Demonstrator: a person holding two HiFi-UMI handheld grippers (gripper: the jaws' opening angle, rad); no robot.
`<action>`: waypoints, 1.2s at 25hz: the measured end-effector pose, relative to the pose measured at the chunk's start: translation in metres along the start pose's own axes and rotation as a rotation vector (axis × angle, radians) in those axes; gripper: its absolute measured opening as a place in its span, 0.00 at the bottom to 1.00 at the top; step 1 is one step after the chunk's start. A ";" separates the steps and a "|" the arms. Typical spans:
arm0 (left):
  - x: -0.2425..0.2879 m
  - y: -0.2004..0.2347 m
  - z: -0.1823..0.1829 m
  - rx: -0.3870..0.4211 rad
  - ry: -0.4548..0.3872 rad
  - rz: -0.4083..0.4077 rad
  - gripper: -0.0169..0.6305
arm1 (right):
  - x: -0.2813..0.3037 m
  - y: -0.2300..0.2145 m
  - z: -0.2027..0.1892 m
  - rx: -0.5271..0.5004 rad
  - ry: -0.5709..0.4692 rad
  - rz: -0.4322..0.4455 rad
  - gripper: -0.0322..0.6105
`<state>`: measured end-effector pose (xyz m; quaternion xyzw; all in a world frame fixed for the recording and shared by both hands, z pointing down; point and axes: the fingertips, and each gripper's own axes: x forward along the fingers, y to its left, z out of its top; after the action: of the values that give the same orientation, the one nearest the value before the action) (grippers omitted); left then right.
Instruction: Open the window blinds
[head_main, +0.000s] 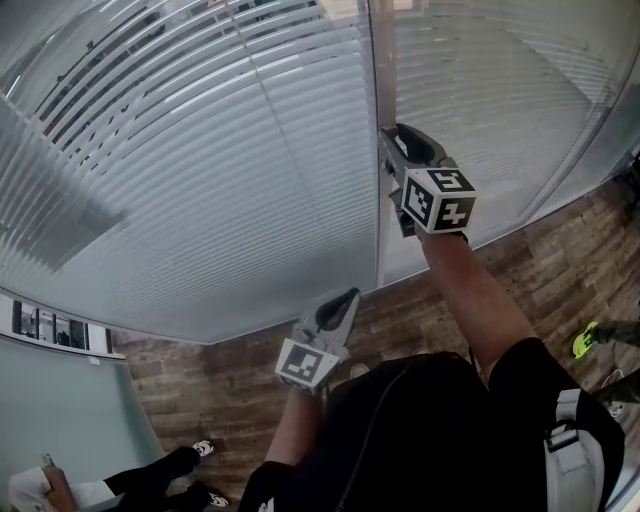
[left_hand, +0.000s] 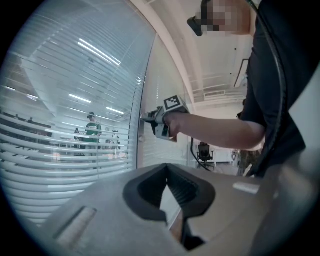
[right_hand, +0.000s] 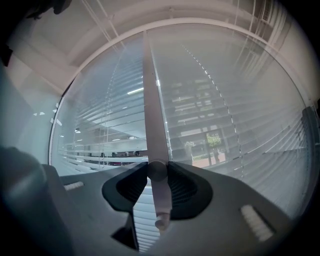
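White slatted blinds (head_main: 230, 180) cover the glass wall, with a second panel (head_main: 500, 90) to the right of a vertical frame post. My right gripper (head_main: 385, 135) is raised level against that post and shut on the thin pale blind wand (right_hand: 152, 125). The wand hangs upright between the pads, its end (right_hand: 162, 220) sticking out below them. The left gripper view shows the same gripper (left_hand: 150, 119) at the blind's edge. My left gripper (head_main: 350, 297) hangs low near my body, away from the blinds. Its tips (left_hand: 167, 170) meet, shut on nothing. The slats (left_hand: 65, 125) are partly tilted, and a room shows between them.
Wood-pattern floor (head_main: 560, 270) runs along the foot of the glass. Someone's shoes (head_main: 203, 448) are at the lower left and a green shoe (head_main: 585, 340) at the right. A person in green (left_hand: 93, 129) stands beyond the glass. An office chair (left_hand: 204, 150) is behind me.
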<state>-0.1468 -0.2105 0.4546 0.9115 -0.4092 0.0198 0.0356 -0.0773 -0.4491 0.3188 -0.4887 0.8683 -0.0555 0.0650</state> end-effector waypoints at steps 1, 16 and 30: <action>0.000 0.000 0.000 -0.001 0.001 0.001 0.03 | 0.000 0.000 0.000 -0.002 -0.001 0.000 0.25; 0.002 0.005 0.000 0.002 0.002 0.004 0.03 | -0.008 0.001 0.008 -0.094 -0.048 0.048 0.32; 0.031 0.002 -0.002 0.011 -0.007 -0.015 0.03 | -0.111 0.009 -0.058 -0.275 -0.011 0.365 0.13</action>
<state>-0.1278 -0.2347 0.4590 0.9148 -0.4024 0.0185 0.0294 -0.0379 -0.3475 0.3806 -0.3280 0.9413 0.0787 0.0113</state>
